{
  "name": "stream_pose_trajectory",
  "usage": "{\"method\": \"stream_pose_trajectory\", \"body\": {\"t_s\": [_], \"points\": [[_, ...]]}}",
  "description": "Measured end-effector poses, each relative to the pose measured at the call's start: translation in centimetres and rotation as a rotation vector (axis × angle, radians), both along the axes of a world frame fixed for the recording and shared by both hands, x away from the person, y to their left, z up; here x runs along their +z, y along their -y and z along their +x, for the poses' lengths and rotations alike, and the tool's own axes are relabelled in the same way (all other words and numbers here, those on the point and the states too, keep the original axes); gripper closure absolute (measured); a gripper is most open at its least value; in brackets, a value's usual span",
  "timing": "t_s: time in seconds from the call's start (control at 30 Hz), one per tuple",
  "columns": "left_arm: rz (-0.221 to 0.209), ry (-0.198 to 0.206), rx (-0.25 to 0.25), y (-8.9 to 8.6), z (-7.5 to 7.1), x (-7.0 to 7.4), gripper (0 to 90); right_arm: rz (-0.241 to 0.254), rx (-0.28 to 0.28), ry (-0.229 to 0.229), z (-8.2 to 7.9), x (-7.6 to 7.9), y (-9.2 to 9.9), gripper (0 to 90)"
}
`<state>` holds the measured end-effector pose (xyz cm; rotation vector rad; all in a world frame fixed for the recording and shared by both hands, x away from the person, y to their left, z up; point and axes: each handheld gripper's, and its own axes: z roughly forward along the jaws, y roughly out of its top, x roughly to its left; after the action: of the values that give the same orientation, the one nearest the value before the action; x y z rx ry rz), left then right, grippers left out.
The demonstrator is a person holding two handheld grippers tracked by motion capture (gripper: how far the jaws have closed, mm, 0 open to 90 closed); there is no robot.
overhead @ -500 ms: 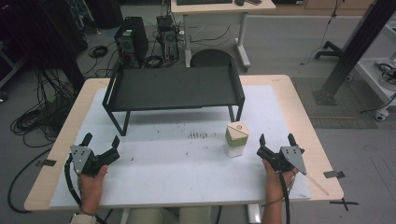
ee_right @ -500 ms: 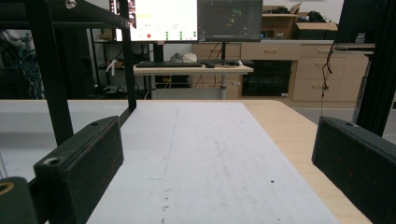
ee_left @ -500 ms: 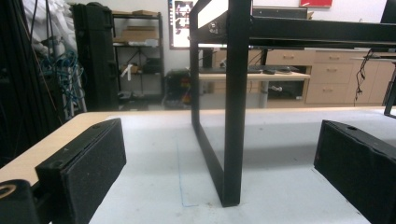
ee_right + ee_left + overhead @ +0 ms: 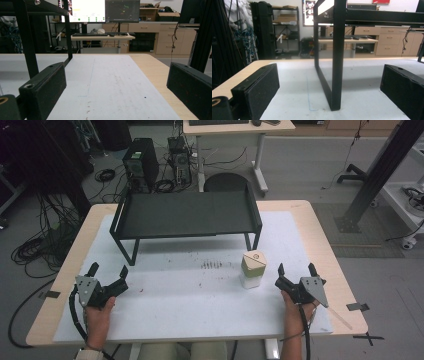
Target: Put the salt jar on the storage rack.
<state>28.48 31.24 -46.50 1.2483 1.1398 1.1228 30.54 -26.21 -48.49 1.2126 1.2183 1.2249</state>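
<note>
Resting beside unreadable-labelled carton, claws

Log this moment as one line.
left gripper: open, empty | right gripper: open, empty | carton: upright on mat, left of right gripper | rack: bare

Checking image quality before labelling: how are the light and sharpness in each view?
High view: dim and slightly soft, the white mat brightest. Left gripper view: sharp, the rack leg dark against a lit room. Right gripper view: the bright monitor glares; the near jaws are clear.

lab, computer tower, monitors, floor cables
</note>
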Motion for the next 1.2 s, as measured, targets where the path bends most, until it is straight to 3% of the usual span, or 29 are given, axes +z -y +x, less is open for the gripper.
{"method": "stream_pose_trajectory", "body": {"t_s": [0.23, 0.37, 0.47, 0.6, 0.73, 0.87, 1.2], "points": [[-0.002, 0.0, 0.0, 0.0, 0.0, 0.0, 2.6, 0.004, -0.002, 0.014, -0.1, 0.0, 0.0, 2.0], [-0.001, 0.0, -0.001, 0.0, 0.0, 0.0, 2.8, 0.03, -0.004, 0.025, -0.3, 0.0, 0.2, 2.0], [-0.001, 0.0, -0.001, 0.0, 0.0, 0.0, 2.8, 0.059, -0.007, 0.063, -0.8, 0.3, 0.5, 2.0], [0.0, 0.0, -0.002, 0.0, 0.0, 0.0, 2.8, 0.062, 0.003, 0.088, -1.5, 0.8, 0.5, 2.0], [0.0, 0.0, -0.001, 0.0, 0.0, 0.0, 2.8, 0.065, 0.044, 0.127, -3.0, 2.6, 0.0, 1.8], [-0.001, 0.0, -0.002, 0.0, 0.0, 0.0, 2.8, 0.057, 0.102, 0.115, -4.1, 3.8, -0.7, 1.7], [0.0, 0.0, -0.002, 0.0, 0.0, 0.0, 2.8, 0.043, 0.188, 0.109, -6.4, 5.3, -3.1, 1.7]]}}
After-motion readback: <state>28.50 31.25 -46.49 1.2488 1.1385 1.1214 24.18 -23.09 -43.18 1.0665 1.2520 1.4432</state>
